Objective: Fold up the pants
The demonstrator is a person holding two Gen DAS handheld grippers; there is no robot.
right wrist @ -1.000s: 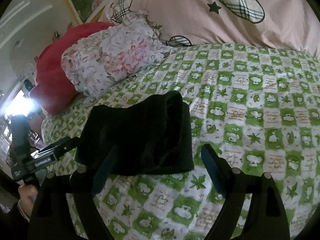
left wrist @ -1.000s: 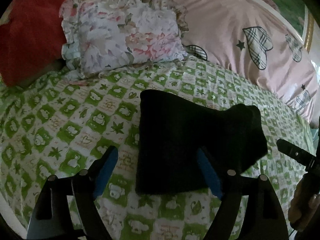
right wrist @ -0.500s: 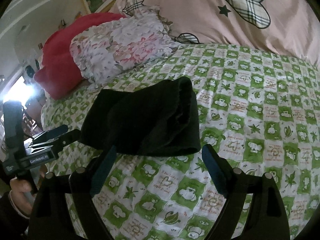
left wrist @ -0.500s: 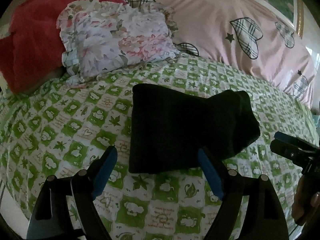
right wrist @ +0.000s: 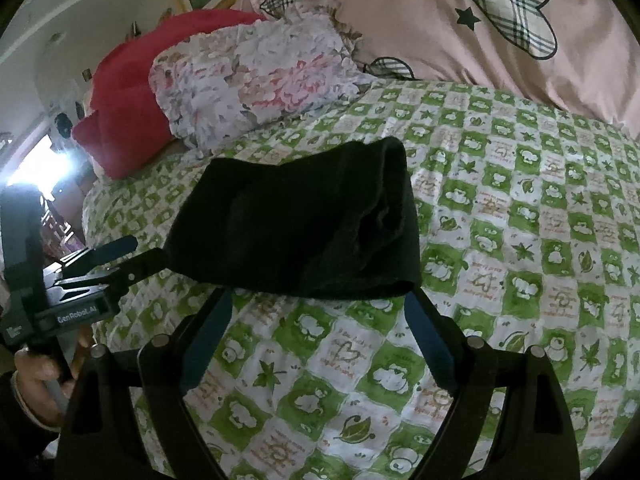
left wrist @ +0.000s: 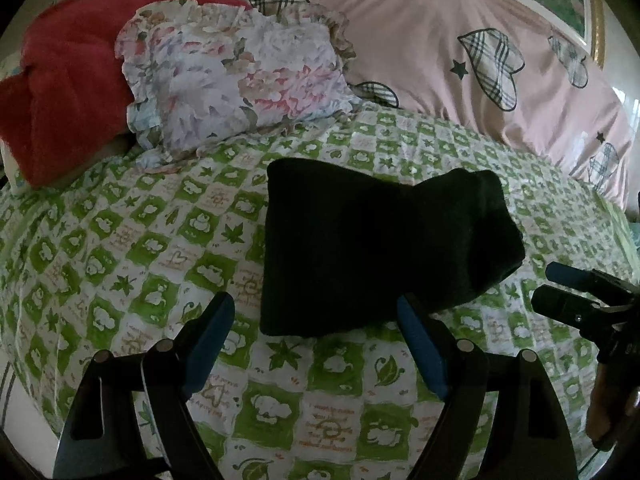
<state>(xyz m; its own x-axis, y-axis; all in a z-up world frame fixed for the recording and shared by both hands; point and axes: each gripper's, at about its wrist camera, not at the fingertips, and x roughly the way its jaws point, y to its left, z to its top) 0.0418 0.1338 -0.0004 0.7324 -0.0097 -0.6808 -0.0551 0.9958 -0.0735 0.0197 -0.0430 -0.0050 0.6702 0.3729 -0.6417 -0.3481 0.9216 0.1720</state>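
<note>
Few folds legible in black pants (left wrist: 372, 248).

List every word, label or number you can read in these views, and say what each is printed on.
"GenRobot.AI": white lettering on the body of the left gripper, seen from the right wrist view.
Small orange script in the squares of the green checked bedsheet: too small and blurred to read.
Nothing else legible.

Black pants (left wrist: 376, 248) ahead of jaws: matt, soft knit cloth. Green-checked sheet (left wrist: 120, 240) beneath: thin, puckered printed cotton. Pink duvet (left wrist: 460, 40) beyond: smooth, faint sheen.
</note>
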